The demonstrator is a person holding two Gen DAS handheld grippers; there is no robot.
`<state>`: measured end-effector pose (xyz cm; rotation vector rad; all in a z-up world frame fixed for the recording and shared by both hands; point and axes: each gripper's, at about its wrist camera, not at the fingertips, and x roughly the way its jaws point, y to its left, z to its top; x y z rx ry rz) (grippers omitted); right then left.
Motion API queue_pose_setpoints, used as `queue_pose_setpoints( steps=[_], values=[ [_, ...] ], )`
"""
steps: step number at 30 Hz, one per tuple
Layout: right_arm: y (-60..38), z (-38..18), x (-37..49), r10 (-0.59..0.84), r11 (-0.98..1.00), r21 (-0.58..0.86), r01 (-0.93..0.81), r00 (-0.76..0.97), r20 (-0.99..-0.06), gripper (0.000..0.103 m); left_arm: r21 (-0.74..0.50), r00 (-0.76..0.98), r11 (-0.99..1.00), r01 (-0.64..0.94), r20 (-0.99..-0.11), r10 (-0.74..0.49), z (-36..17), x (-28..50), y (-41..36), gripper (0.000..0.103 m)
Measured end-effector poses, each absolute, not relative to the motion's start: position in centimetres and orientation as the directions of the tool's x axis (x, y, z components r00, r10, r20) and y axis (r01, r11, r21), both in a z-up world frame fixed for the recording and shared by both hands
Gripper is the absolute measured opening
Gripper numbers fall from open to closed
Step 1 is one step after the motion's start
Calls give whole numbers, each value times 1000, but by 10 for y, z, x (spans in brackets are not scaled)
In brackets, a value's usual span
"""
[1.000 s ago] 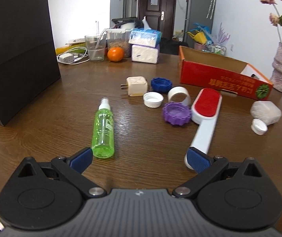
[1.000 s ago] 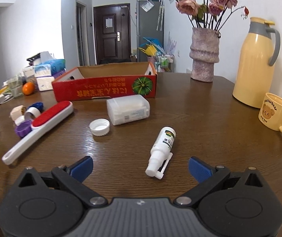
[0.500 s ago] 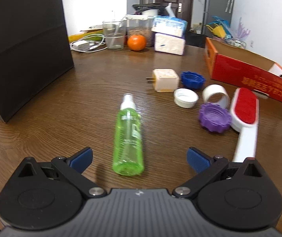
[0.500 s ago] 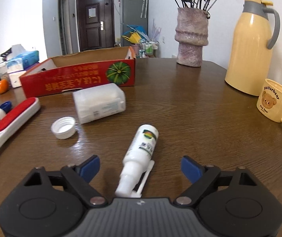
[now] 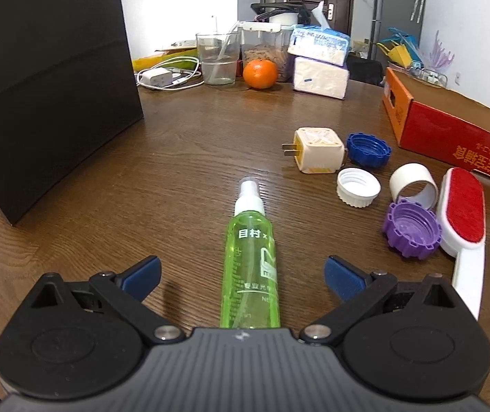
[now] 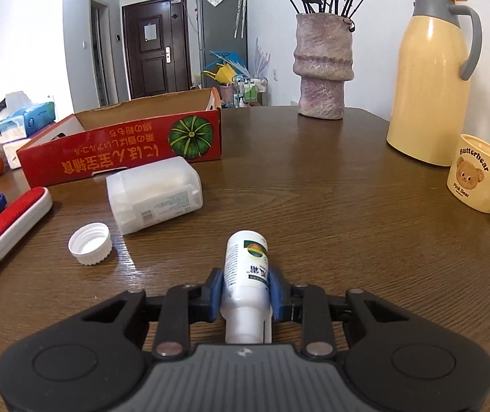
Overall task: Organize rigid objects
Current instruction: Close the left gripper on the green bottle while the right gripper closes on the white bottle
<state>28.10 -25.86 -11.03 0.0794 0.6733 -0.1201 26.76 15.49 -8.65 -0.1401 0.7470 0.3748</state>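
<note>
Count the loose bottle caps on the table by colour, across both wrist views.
White caps: 2
Blue cap: 1
Purple cap: 1
Total: 4

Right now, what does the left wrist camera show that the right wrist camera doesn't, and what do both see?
Only the left wrist view shows the green spray bottle lying between the open jaws of the left gripper, the plug adapter, the purple cap and the black bag.

Only the right wrist view shows the right gripper shut on the white spray bottle, the vase, the yellow thermos, the bear mug and the clear plastic box.

Both show the red cardboard box, the lint brush, the orange and the tissue packs.
</note>
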Motion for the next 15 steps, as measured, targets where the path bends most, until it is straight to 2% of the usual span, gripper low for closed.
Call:
queue_pose_setpoints(
  steps=[2, 5, 7, 11, 15],
  values=[
    [-258, -110, 280, -82, 990, 36, 133, 778, -622, 27, 3, 667, 921, -389, -689, 284, -88, 270, 157, 103],
    [-260, -111, 279, -70, 990, 52, 130, 785, -616, 27, -7, 668, 921, -390, -691, 278, -89, 272, 158, 94],
    [-259, -111, 279, -70, 990, 53, 130, 785, -616, 27, -10, 665, 924, -383, -698, 268, -91, 274, 158, 81],
    [-259, -111, 279, -71, 990, 52, 130, 785, -616, 27, -5, 670, 926, -377, -692, 269, -90, 273, 157, 71],
    [-259, -111, 279, -71, 990, 52, 130, 785, -616, 27, -2, 674, 927, -376, -687, 272, -90, 273, 156, 55]
  ],
)
